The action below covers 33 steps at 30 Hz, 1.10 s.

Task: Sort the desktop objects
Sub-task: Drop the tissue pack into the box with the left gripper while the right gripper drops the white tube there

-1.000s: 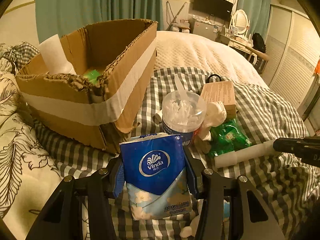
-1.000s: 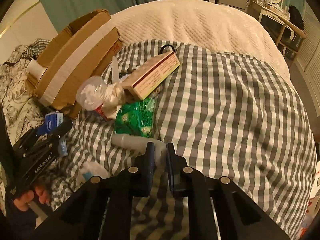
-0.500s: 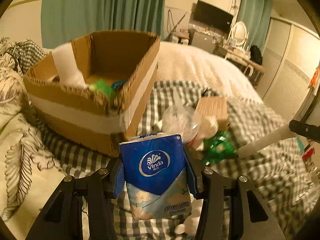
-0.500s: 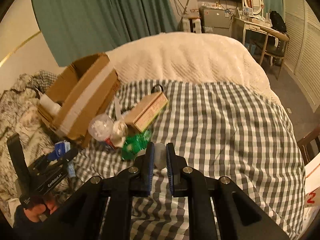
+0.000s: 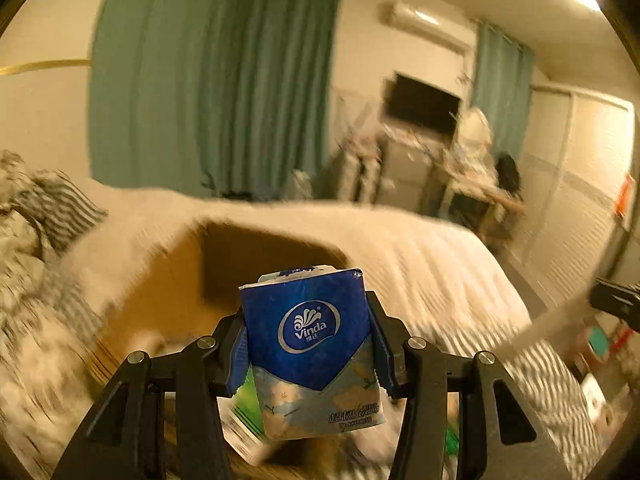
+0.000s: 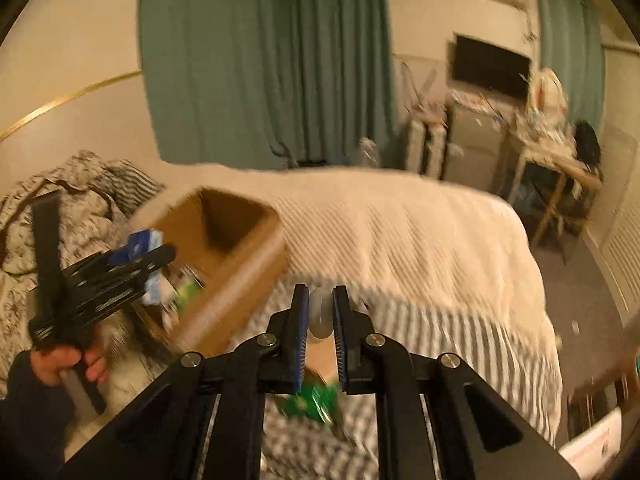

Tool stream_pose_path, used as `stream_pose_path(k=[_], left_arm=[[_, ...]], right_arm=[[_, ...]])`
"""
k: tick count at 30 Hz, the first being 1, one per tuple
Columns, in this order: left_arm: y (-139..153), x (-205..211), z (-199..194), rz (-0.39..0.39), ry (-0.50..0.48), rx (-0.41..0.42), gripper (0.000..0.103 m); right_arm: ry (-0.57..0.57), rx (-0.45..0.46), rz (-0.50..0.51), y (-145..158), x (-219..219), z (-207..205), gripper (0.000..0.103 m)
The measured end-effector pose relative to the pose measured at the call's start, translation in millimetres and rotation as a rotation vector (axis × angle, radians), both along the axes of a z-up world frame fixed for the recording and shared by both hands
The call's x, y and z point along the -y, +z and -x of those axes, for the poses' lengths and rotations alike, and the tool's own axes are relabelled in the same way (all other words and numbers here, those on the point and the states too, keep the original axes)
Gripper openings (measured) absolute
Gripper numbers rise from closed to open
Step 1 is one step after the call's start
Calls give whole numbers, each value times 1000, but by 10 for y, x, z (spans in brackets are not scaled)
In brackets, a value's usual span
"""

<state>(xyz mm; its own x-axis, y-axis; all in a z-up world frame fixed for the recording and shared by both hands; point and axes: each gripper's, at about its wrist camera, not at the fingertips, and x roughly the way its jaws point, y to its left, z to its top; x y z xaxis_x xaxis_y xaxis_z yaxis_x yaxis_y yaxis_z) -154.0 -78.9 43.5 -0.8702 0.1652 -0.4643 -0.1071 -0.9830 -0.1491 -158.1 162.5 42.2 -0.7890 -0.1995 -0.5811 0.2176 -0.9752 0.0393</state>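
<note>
Your left hand-held gripper (image 5: pixel 306 344) pinches a blue Vinda tissue pack (image 5: pixel 312 344) upright between its fingers, holding it in the air above the open cardboard box (image 5: pixel 224 264), which sits on the bed (image 5: pixel 420 264) and shows through heavy blur. From the right wrist view, the same tissue pack (image 6: pixel 144 248) appears at the box's (image 6: pixel 236 248) near-left corner, gripped in the tool that your left hand (image 6: pixel 68 366) holds by its handle. Your right hand-held gripper (image 6: pixel 320 312) is closed on a pale, translucent tube (image 6: pixel 320 312), seen end-on between the blue-lined fingers; in the left wrist view that tube (image 5: pixel 536 332) juts as a long pale streak at the right edge. Beneath it, a green packet (image 6: pixel 312 398) lies on the checked blanket (image 6: pixel 440 332), beside the box. Teal curtains (image 6: pixel 264 60) and a wall-mounted television (image 6: pixel 490 66) stand behind the bed.
</note>
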Motion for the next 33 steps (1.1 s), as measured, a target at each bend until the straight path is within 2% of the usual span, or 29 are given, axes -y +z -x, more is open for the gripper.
stream_pose_path(k=[2,5,8,12,14,15,16,18,22,25,29,33], left_arm=[[25,224,146,-10,67,-24,51],[-105,520,390,-17,130,5,51],[-363,696,580,-23,162,75,51],[-454,621,689,48,124,71,52],[-452,577,664,50,99,66,63],[-465,568,629,47,86,65,70],[-474,542,618,51,77,68,88],[-468,489,559,74,96,42,100],[-382,422,441,105,95,22,100],[-309,413,255,76,97,33,101],[-303,302,-99,51,27,65,103],[-461,91,-349,53,7,128,103]], right_arm=[[56,-29,6,149,219,120,11],[131,-42,22,230,645,439,11],[168,-14,35,111,1018,769,14],[179,51,101,-219,1411,1213,16],[168,76,146,-337,1481,1364,24],[161,81,161,-368,1478,1380,37],[155,84,179,-392,1477,1390,48],[134,66,205,-387,1410,1331,56],[95,51,189,-329,1202,1111,57],[77,64,176,-298,979,888,59],[51,80,97,-303,604,449,59],[20,89,-23,-378,262,-1,59]])
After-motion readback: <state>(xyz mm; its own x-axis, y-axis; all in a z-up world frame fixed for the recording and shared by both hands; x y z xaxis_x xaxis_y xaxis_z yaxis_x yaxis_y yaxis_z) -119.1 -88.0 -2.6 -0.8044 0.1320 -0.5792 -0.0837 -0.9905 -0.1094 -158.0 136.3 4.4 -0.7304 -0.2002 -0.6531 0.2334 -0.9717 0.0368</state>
